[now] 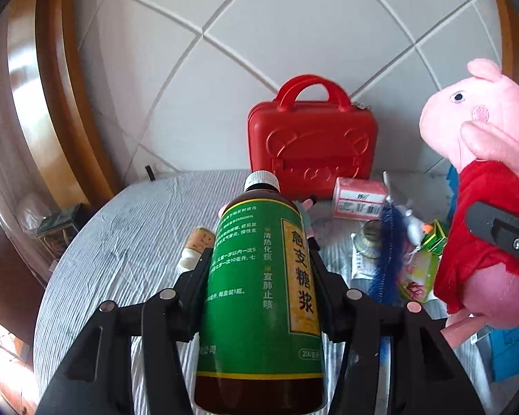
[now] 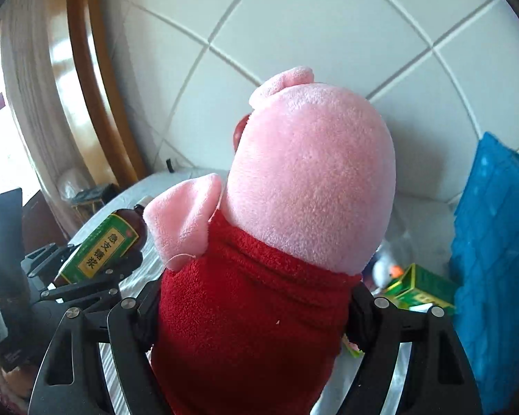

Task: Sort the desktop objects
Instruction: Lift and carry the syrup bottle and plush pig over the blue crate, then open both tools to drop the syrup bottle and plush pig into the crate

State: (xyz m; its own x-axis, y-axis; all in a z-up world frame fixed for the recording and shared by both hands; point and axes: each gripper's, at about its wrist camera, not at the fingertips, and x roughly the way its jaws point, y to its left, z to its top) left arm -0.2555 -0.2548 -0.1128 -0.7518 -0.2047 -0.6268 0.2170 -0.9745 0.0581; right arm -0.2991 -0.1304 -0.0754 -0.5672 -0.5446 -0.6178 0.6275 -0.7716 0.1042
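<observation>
My left gripper (image 1: 259,263) is shut on a brown syrup bottle (image 1: 259,297) with a green label and white cap, held above the striped table cloth (image 1: 121,242). The bottle also shows in the right wrist view (image 2: 100,249), with the left gripper (image 2: 97,269) around it. My right gripper (image 2: 252,297) is shut on a pink pig plush toy (image 2: 294,207) in a red dress, gripped at the body. The plush also shows in the left wrist view (image 1: 484,180) at the right, held upright.
A red carry case (image 1: 311,145) stands at the back against the tiled wall. A pink box (image 1: 358,199), a small bottle (image 1: 195,245), a blue brush (image 1: 387,252), a green box (image 2: 418,287) and a blue cloth (image 2: 494,259) lie around.
</observation>
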